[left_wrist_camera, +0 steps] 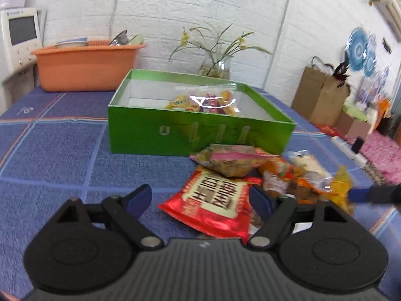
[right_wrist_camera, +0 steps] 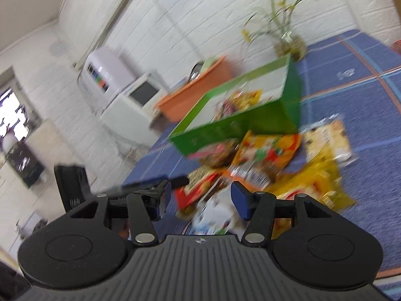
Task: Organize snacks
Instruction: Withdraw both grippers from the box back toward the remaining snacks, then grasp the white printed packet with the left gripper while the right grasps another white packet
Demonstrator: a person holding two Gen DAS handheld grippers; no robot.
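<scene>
The left gripper (left_wrist_camera: 200, 199) has its jaws spread wide with nothing clamped between them; a red snack packet (left_wrist_camera: 213, 205) with large printed characters lies flat on the tabletop in the gap between the blue pads (left_wrist_camera: 139, 199), touching neither as far as can be seen. The right gripper (right_wrist_camera: 200, 198) also has its jaws well apart and holds nothing; below and between them sits a blurred white packet (right_wrist_camera: 213, 215), and whether either pad touches it cannot be told. Just beyond the red packet, in the left wrist view, a brownish bag with a pink strip (left_wrist_camera: 231, 161) rests partly on top of it, and to the right lies a jumble of orange packets (left_wrist_camera: 288, 175) and a yellow bag (left_wrist_camera: 342, 183), with the dark tip of the other gripper reaching in from the right edge. The right wrist view is tilted and smeared, but it shows the same heap of snacks in front of the box, including a large yellow bag (right_wrist_camera: 315, 183) and an orange packet (right_wrist_camera: 270, 150). Behind the heap stands an open green box (left_wrist_camera: 200, 135) on the blue checked tabletop (left_wrist_camera: 62, 150), with a clear bag of snacks (left_wrist_camera: 205, 100) already inside, toward its right half. Farther back are an orange tub (left_wrist_camera: 86, 67) holding dishes, a glass vase with a plant (left_wrist_camera: 215, 67), and the white brick wall (left_wrist_camera: 175, 5).
</scene>
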